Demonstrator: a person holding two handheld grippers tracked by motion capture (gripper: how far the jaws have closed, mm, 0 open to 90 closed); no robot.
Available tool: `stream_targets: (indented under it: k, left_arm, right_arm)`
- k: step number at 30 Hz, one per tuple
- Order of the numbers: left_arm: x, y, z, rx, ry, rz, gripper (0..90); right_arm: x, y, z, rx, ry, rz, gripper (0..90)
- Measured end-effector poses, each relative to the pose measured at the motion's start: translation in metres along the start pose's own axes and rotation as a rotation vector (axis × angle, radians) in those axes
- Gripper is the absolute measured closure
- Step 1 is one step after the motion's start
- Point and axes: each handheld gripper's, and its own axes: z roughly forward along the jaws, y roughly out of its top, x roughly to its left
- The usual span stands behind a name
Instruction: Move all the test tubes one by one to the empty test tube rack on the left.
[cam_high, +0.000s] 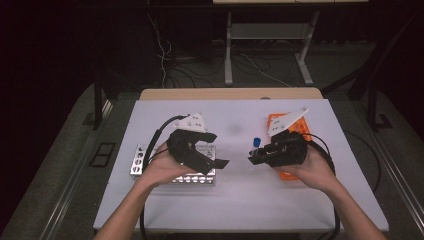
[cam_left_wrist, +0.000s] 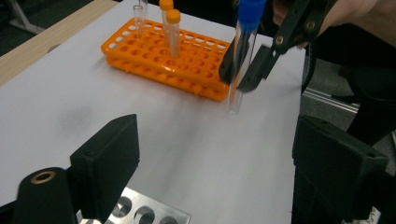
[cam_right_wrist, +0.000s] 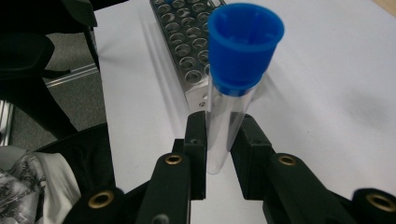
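**Blue-capped tube pinched upright above the table**

The clear, round-bottomed tube (cam_right_wrist: 227, 116) wears a ribbed blue plastic cap (cam_right_wrist: 244, 44) and stands upright between the matte black jaws of the right gripper (cam_right_wrist: 223, 154) — these are closed against its lower glassy wall, cap well above them. Beyond the jaws lies the perforated metal rack (cam_right_wrist: 189, 42). The left gripper (cam_left_wrist: 215, 163) gapes wide, blocky jaws holding nothing; the tube hangs ahead of them, just in front of the orange plastic rack (cam_left_wrist: 154, 58) — the white table (cam_left_wrist: 70, 102) beneath.
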Motion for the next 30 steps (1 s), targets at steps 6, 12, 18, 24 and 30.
stream_targets:
  k: [6, 12, 18, 24, 30]
  left_arm:
    - [0.000, 0.009, 0.007, 0.009, -0.042, 0.015, 23.2]
    - [-0.001, 0.018, 0.015, 0.008, -0.064, 0.035, 38.1]
    - [-0.002, 0.021, 0.019, 0.019, -0.066, 0.043, 54.2]
    - [0.001, 0.020, 0.020, 0.035, -0.076, 0.045, 64.1]
    - [0.003, 0.020, 0.020, 0.040, -0.101, 0.040, 74.3]
  right_arm:
    - [0.004, 0.007, 0.011, 0.009, 0.016, -0.021, 76.1]
    - [0.008, 0.013, 0.024, 0.021, 0.029, -0.040, 76.1]
    - [0.013, 0.018, 0.035, 0.022, 0.044, -0.053, 76.1]
    - [0.015, 0.019, 0.041, 0.017, 0.053, -0.057, 76.1]
    - [0.015, 0.019, 0.044, 0.006, 0.058, -0.056, 75.6]
